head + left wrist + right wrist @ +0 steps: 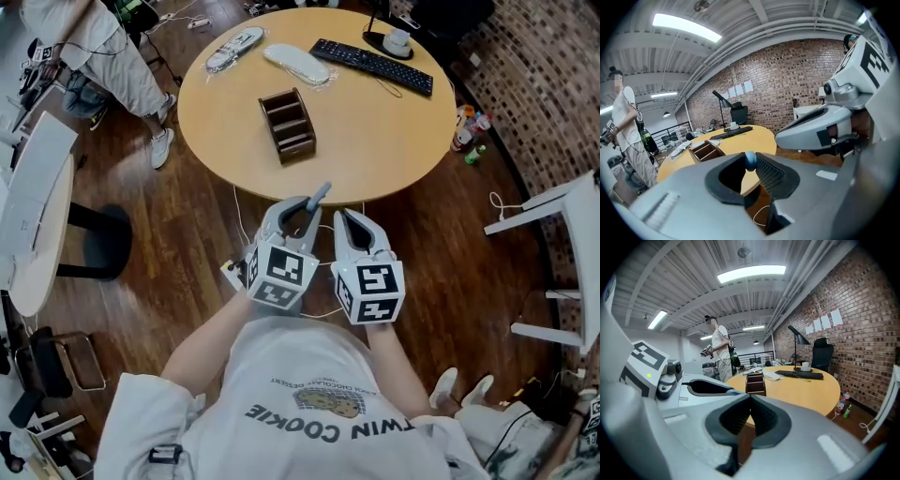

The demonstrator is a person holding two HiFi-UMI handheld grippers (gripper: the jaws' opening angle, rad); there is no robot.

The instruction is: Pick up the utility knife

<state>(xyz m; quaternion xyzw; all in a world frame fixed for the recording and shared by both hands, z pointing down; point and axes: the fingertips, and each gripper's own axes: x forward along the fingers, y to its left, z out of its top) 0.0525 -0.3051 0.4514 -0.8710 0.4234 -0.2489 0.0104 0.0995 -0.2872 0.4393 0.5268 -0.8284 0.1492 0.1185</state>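
Observation:
The utility knife (319, 197) is a slim grey-blue tool that sticks out forward from my left gripper (307, 210), which is shut on it just off the near edge of the round table (394, 141). In the left gripper view only the knife's rounded blue end (750, 160) shows, pinched between the ribbed pads. My right gripper (345, 218) is held close beside the left one, and its jaws meet with nothing between them (750, 399). Both grippers hang over the wooden floor in front of the person's chest.
On the table stand a brown wooden organizer (288, 125), a black keyboard (371, 66), a cup (397, 40) and white wrapped items (296, 64). A person (108, 52) stands at the far left. A white chair (562, 216) is at the right, and cables (323, 311) lie on the floor.

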